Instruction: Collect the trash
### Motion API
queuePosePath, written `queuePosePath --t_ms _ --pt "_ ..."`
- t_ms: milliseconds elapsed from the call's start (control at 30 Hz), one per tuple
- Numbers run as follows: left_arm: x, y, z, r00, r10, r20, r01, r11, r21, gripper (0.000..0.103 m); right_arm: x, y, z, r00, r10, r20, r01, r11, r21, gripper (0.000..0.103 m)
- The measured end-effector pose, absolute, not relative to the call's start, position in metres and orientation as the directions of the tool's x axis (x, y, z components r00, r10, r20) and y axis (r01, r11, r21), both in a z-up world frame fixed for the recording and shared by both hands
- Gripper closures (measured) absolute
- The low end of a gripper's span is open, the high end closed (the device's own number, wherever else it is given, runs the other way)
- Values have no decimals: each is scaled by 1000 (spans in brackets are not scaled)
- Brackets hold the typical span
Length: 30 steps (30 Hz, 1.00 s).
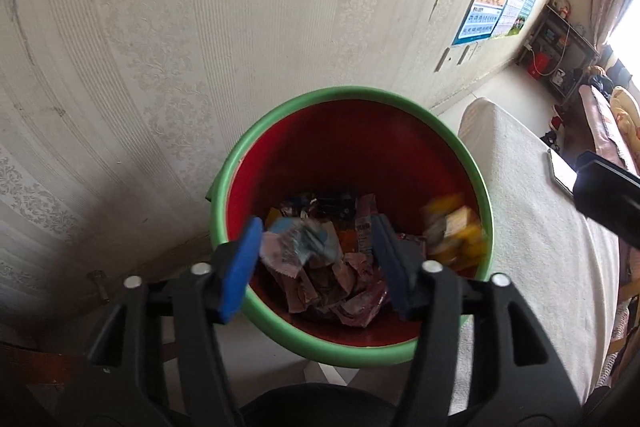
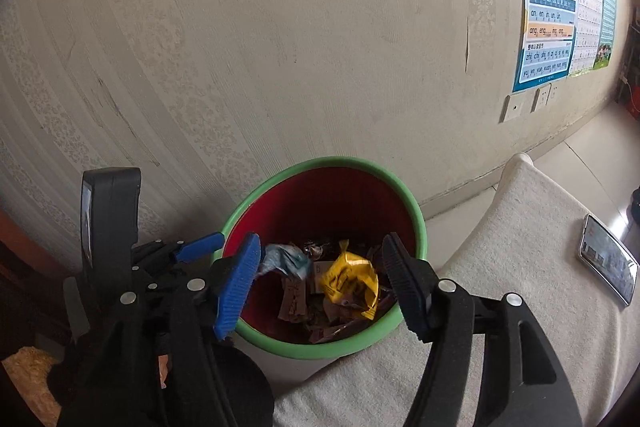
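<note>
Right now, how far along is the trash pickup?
Done: wrappers fill the bin, including a yellow wrapper and a blue wrapper. In hand: nothing; left tongs and right tongs gape above it. Left: none visible; only a phone lies nearby.

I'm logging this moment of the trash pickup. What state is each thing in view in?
left gripper: open above the bin, nothing pressed between its pads.
right gripper: open above the bin, empty.
bin: upright, no lid, partly filled with wrappers.
blue wrapper: loose and blurred, between the left gripper's pads without touching them.
yellow wrapper: crumpled, loose over the pile.
phone: flat on the white cloth, screen lit.
</note>
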State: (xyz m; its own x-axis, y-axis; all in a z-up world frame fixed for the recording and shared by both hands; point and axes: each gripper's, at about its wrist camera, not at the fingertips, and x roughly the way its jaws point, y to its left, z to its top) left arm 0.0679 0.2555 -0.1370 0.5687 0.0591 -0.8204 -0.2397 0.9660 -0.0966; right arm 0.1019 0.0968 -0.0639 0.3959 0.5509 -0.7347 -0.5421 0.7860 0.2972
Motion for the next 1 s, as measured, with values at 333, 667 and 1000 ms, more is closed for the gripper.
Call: queuePosePath --t_ms 333,667,1000 --pt "29 188 -65 792 25 -611 -99 991 -88 11 55 -17 -10 668 384 -638 -335 920 203 7" --pt "16 85 16 917 -46 -395 26 998 -54 6 10 -116 47 877 -66 -475 64 998 -20 7" --pt "0 55 31 917 -87 -389 78 996 -39 6 -14 -157 57 875 -130 -465 165 986 36 7"
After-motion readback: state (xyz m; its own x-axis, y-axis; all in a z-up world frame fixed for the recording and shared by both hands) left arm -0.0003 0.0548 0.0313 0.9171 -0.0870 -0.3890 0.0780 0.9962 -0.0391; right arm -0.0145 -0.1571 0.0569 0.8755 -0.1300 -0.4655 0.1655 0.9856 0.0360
